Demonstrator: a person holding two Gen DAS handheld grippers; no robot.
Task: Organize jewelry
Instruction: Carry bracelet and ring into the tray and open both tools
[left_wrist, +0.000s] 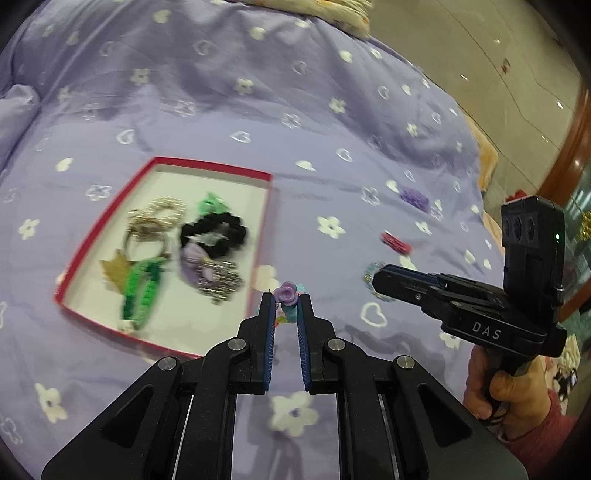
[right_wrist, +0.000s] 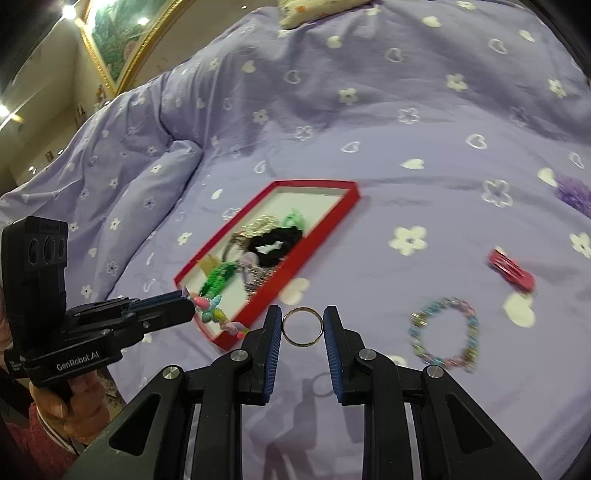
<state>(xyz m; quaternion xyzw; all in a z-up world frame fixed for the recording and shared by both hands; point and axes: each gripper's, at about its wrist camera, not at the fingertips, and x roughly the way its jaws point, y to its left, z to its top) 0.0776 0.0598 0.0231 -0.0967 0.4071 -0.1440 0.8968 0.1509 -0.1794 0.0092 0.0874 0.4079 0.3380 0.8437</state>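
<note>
My left gripper is shut on a beaded bracelet with a purple rose, held above the bedspread just right of the red-rimmed box; in the right wrist view its colourful beads hang from the same gripper over the box's near corner. My right gripper is shut on a thin metal ring, held upright between the pads above the bed. The box holds a black scrunchie, a green braided band, pearl pieces and a silver comb.
A pastel bead bracelet, a red hair clip and a purple scrunchie lie loose on the lilac bedspread right of the box. A pillow sits at the far edge. Tiled floor lies beyond the bed's right side.
</note>
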